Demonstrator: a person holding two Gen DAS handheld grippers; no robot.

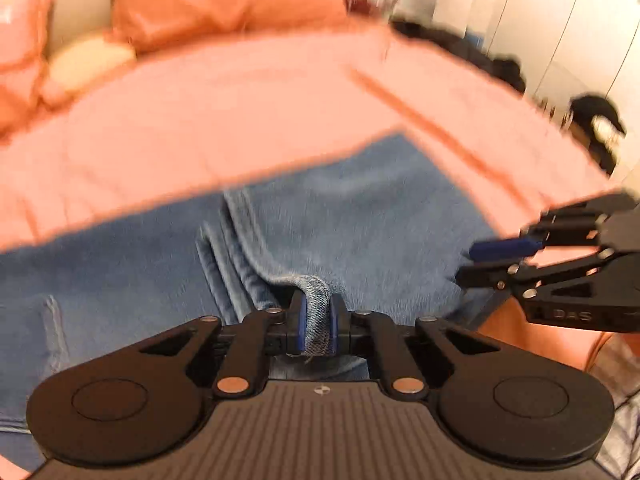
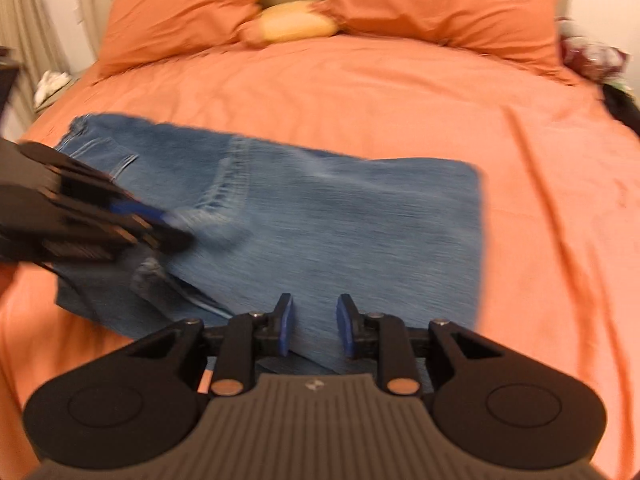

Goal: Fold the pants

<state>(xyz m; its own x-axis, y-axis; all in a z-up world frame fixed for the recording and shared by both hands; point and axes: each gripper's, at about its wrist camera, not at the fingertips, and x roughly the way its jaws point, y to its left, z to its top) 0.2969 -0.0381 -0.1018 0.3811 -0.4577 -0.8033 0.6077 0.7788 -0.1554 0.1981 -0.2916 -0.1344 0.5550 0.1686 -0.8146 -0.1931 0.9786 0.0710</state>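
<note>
Two orange pillows (image 2: 180,12), orange bedspread (image 2: 400,92), folded jeans (image 2: 320,216) atop.

Left gripper (image 1: 319,322), right gripper (image 2: 313,330): black linkage arms, blue-padded fingers (image 2: 285,330), silver screws, ribbed grey housing.

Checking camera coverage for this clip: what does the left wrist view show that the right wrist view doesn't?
Only the left wrist view: denim pinched between the left gripper's pads, and dark clutter past the bed's edge.
Only the right wrist view: the jeans' whole folded outline with a back pocket, two orange pillows, and the right gripper open with nothing held.
Both: jeans on the orange bedspread, and each other's gripper.
</note>
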